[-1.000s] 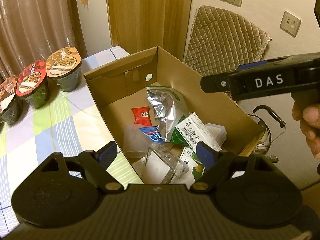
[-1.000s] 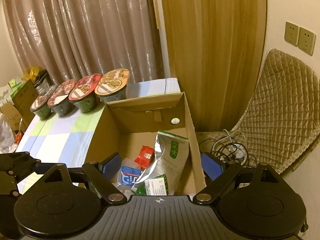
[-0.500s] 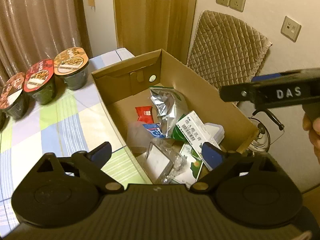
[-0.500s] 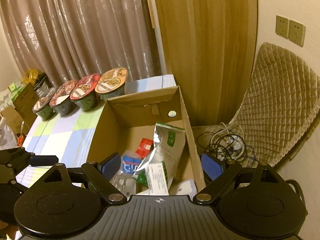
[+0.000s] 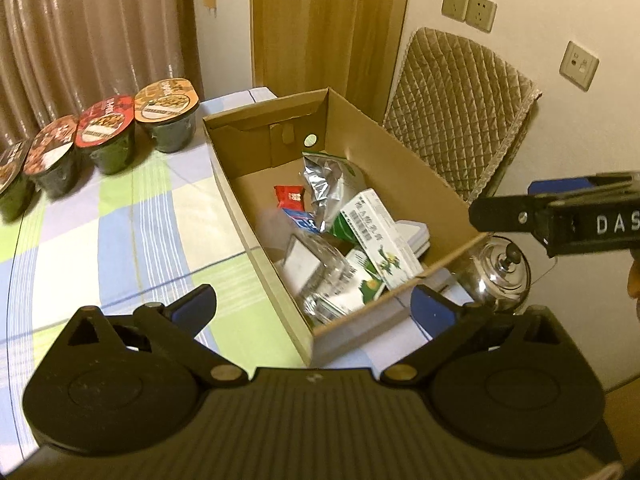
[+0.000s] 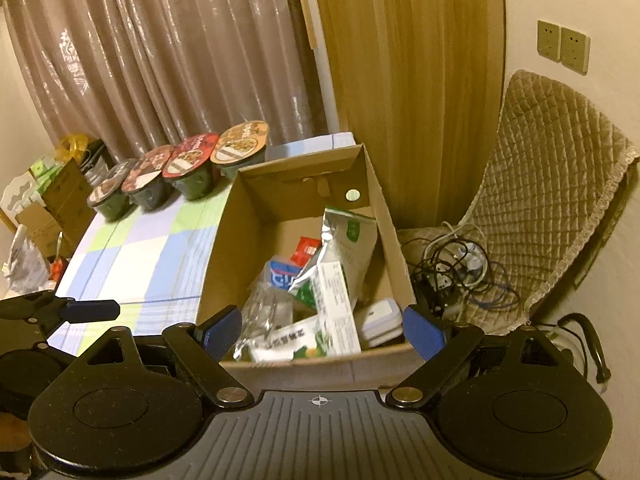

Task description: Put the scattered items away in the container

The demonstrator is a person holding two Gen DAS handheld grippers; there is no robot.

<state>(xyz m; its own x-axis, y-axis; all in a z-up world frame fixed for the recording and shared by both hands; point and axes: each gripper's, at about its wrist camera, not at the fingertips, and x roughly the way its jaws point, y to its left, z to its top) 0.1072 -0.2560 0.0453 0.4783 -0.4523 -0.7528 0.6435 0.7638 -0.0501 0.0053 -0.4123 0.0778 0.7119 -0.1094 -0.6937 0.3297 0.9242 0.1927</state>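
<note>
An open cardboard box (image 5: 404, 176) (image 6: 236, 240) sits on the checked tablecloth. Inside it lie a silver foil pouch (image 5: 324, 184) (image 6: 348, 240), a red sachet (image 5: 290, 196), a blue packet (image 6: 282, 274), a white-and-green carton (image 5: 380, 232) (image 6: 336, 308), a clear plastic piece (image 5: 316, 272) (image 6: 266, 312) and a white case (image 6: 380, 318). My left gripper (image 5: 312, 308) hovers open above and short of the box's near end, nothing between its fingers. My right gripper (image 6: 320, 330) is also open and empty, above the box's near wall; it shows in the left wrist view at the right edge (image 5: 560, 216).
Several sealed noodle bowls (image 5: 108, 132) (image 6: 192, 164) line the table's far left by the curtain. A quilted chair (image 6: 552, 184) with tangled cables (image 6: 456, 268) stands right of the box. A shiny kettle (image 5: 500, 272) sits beyond the box's near right corner.
Both grippers have drawn back and upward from the box, so its near wall and the kettle now show. Both stayed open; the box contents have not moved.
</note>
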